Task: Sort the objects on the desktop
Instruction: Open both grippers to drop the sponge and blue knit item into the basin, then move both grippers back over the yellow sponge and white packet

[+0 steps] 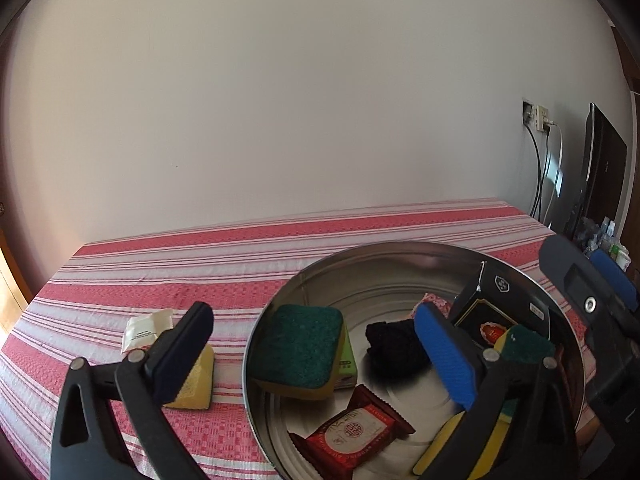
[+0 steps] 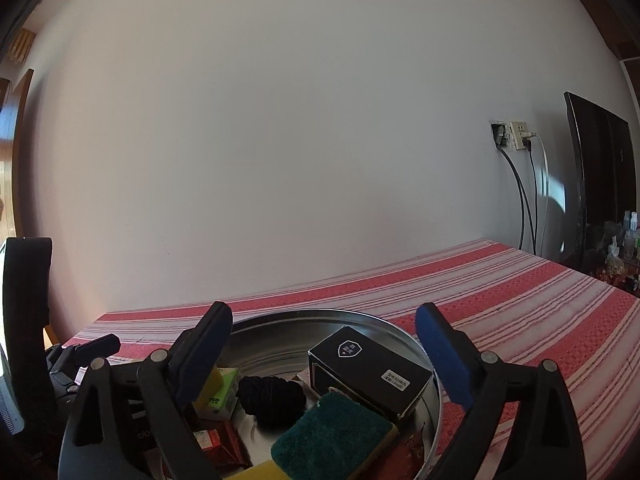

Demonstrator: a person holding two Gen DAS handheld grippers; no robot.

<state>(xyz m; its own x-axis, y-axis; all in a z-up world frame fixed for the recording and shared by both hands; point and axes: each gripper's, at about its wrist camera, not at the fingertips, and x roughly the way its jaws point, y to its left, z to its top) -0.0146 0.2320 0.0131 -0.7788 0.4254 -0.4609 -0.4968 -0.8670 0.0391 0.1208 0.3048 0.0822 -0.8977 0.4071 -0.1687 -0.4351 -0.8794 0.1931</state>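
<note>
Yellow sponge wedge and white paper sachet left on red-striped tablecloth, lower left of left-wrist frame, outside round steel basin. Sponge probably light, squashy: pinch across flat faces. Sachet flimsy, thin: grip by an edge. Left gripper spread wide, empty. Right gripper likewise gaping over basin, grasping nothing.

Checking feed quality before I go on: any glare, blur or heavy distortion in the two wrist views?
Left wrist view: sharp, with dark fisheye corners; the striped cloth bends, and the metal basin wall reflects its contents, without blown-out glare. Right wrist view: equally sharp but darker near the bottom, where the basin's contents sit in shadow; a bright window edge at far left; the monitor leans from distortion.
</note>
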